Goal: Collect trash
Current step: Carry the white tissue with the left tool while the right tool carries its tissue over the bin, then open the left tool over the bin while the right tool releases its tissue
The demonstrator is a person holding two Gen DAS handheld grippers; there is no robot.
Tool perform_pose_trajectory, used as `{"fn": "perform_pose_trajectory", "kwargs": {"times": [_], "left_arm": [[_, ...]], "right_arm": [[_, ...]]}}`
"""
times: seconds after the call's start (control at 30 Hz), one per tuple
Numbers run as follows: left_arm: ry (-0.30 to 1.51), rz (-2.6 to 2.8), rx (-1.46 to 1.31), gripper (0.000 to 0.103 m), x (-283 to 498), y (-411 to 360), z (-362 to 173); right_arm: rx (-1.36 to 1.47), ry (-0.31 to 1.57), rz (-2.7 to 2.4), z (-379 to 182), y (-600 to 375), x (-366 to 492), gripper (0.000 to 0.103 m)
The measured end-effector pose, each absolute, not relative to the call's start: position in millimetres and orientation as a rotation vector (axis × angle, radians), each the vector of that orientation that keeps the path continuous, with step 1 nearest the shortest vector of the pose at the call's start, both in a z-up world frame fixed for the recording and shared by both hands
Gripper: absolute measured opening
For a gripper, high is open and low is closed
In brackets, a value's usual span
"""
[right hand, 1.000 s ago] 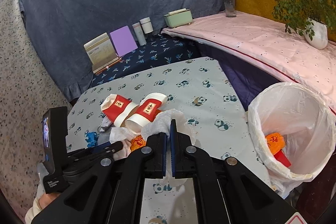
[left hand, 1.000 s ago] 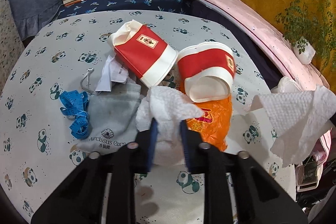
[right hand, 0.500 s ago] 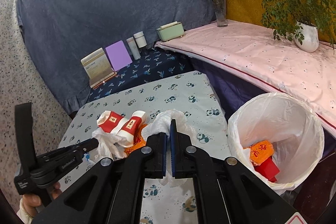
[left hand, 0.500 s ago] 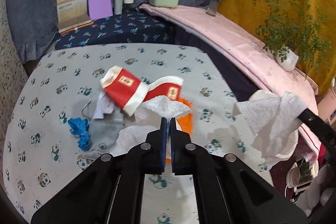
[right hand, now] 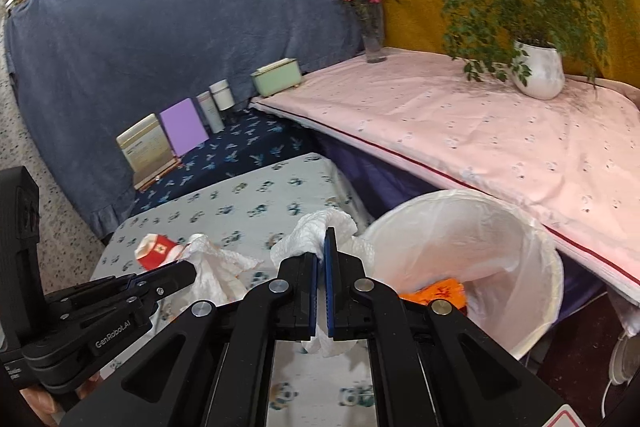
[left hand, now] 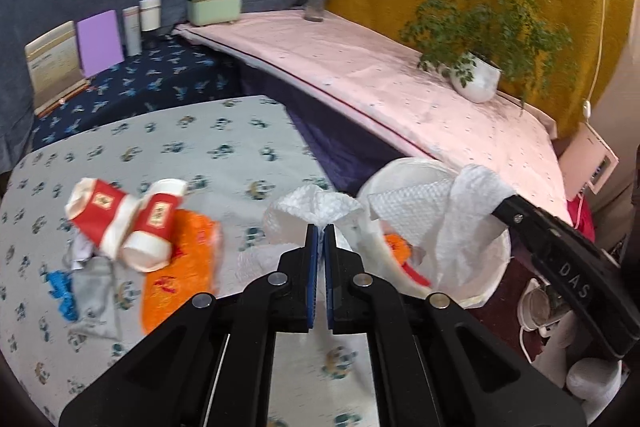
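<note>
Tissue, right side: a crumpled white paper tissue (right hand: pixel 316 231) is hanging pinched in the right gripper (right hand: pixel 322 255), whose jaws are clamping tight on it, right at the near rim of the bin.
Tissue, left side: a second crumpled white paper tissue (left hand: pixel 316 205) is sitting clamped in the left gripper (left hand: pixel 320 239), jaws closed narrow on its bunched top, and it is riding above the tabletop's edge, just short of the bin.
Bin: the round white bin lined with a thin plastic bag (right hand: pixel 532 247) is standing below the tabletop's right edge, and orange and red wrappers are already lying inside.
Left behind: two red-and-white paper cups (left hand: pixel 124 219) are lying on their sides on the panda-print tabletop (left hand: pixel 224 147), touching an orange plastic wrapper (left hand: pixel 180 267), with a grey cloth pouch (left hand: pixel 94 287) and a blue measuring tape (left hand: pixel 60 287) just beside them.
Step in hand: I am reading this as the carry, both tissues heading for the bin.
Next move: each gripper is needing to get squarely over the bin's mouth before its jaws are spreading, or the light tissue is likely drifting onto the rim or floor.
</note>
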State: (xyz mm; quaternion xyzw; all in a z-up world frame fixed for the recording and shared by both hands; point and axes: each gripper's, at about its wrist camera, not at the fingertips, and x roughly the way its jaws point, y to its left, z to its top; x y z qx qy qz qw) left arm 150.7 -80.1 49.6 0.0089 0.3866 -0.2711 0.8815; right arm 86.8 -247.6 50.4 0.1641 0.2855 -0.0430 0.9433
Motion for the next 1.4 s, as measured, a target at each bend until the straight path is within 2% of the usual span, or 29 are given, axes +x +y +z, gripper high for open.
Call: {"fn": "perform_pose_trajectory", "kwargs": {"times": [0.67,0.7,0.83,0.93,1.07,1.13,1.4], "left_arm": [[0.867,-0.742,0.097,0.004,151,-211,18],[0.869,-0.732,0.102,0.009,152,-213,16],[0.865,-0.699,0.087,0.044,155,-211,15],[0.863,-0.689,0.082,0.044,156,-207,15],[0.866,-0.668,0.071,0.044,158,-198,14],[0.863,-0.659,0.07,0.044,159,-193,14],[0.848,-0.618,0.055,0.048,161,-169,16]], "right_arm": [[0.344,0.634,-0.294,22,-343,71,0.005],[0.35,0.633,-0.3,21,-345,70,0.008],[0.364,0.631,-0.319,19,-351,68,0.016],[0.351,0.632,-0.325,18,-350,70,0.026],[0.332,0.632,-0.33,19,-346,74,0.036],[0.322,0.641,-0.333,15,-343,78,0.045],[0.323,0.779,-0.342,-34,-338,97,0.045]]}}
